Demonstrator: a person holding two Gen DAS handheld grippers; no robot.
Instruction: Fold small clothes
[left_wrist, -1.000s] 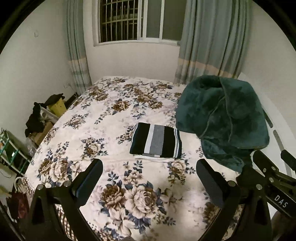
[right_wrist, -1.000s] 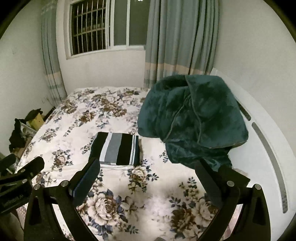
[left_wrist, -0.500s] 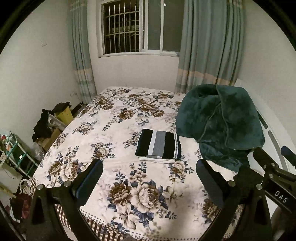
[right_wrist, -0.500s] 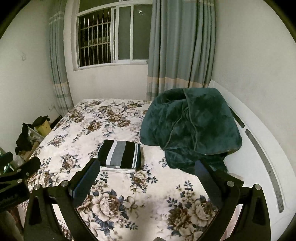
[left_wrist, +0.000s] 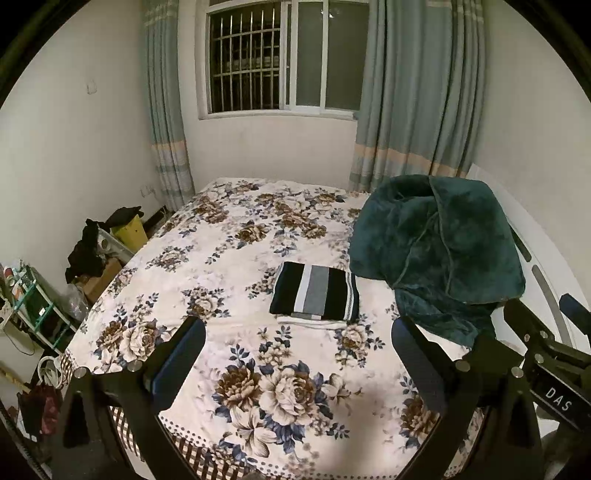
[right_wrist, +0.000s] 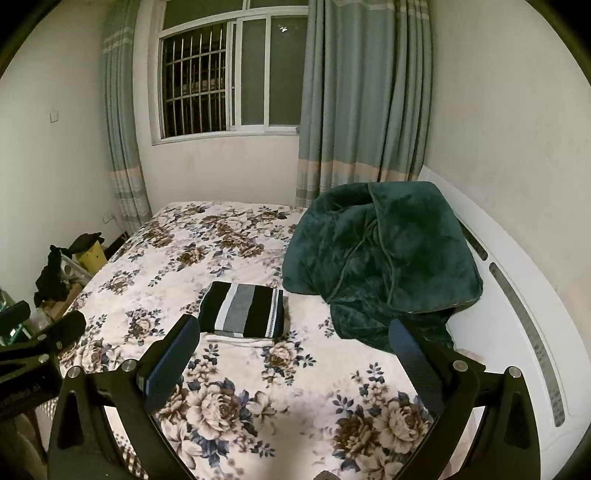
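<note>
Right wrist view: one folded striped garment (right_wrist: 243, 310), two hand-held grippers (right_wrist: 291, 354) wide apart, empty.

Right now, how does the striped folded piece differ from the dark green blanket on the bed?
The striped folded piece is a flat, neat rectangle; the dark green blanket is a tall, rumpled heap. The striped piece has black, white and grey bands; the blanket is one plush green. The striped piece is much smaller and lies mid-bed; the blanket sits by the white headboard. Both rest on the floral bedspread, untouched by either claw.
</note>
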